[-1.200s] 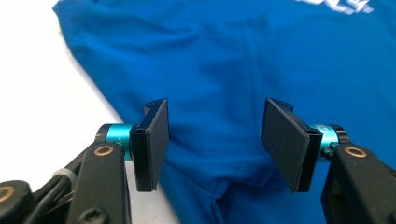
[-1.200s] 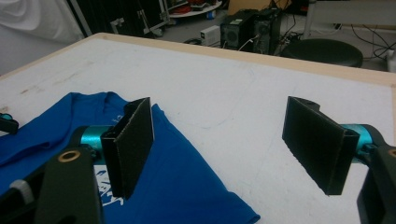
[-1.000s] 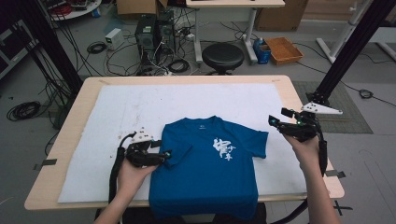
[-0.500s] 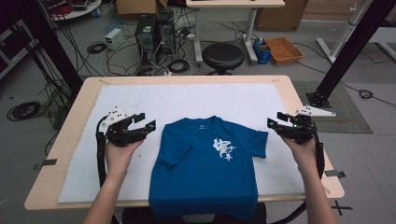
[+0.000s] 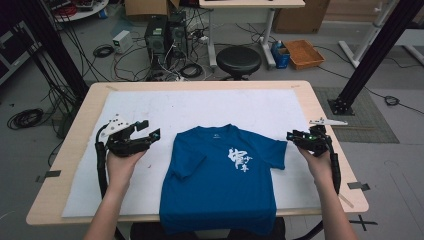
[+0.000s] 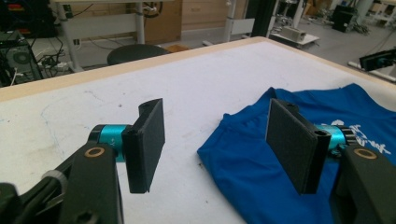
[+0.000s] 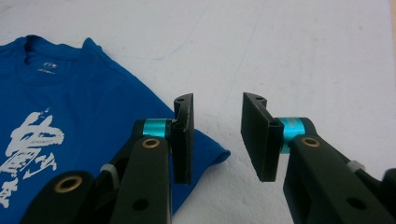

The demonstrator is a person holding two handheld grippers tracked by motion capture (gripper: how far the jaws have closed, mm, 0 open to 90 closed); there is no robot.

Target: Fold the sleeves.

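White padding covers your table (image 5: 75,165), and the blue T-shirt (image 5: 220,185) lies flat on it near your edge, its left sleeve folded in. Your left gripper (image 5: 152,135) hovers just beside that sleeve, jaws wide apart; your right gripper (image 5: 290,135) sits by the other sleeve, jaws parted, empty.

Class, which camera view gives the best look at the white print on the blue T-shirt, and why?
The high view: it shows the whole white print on the flat T-shirt. The right gripper view cuts the print at the frame edge; the left gripper view catches a sliver behind a jaw.
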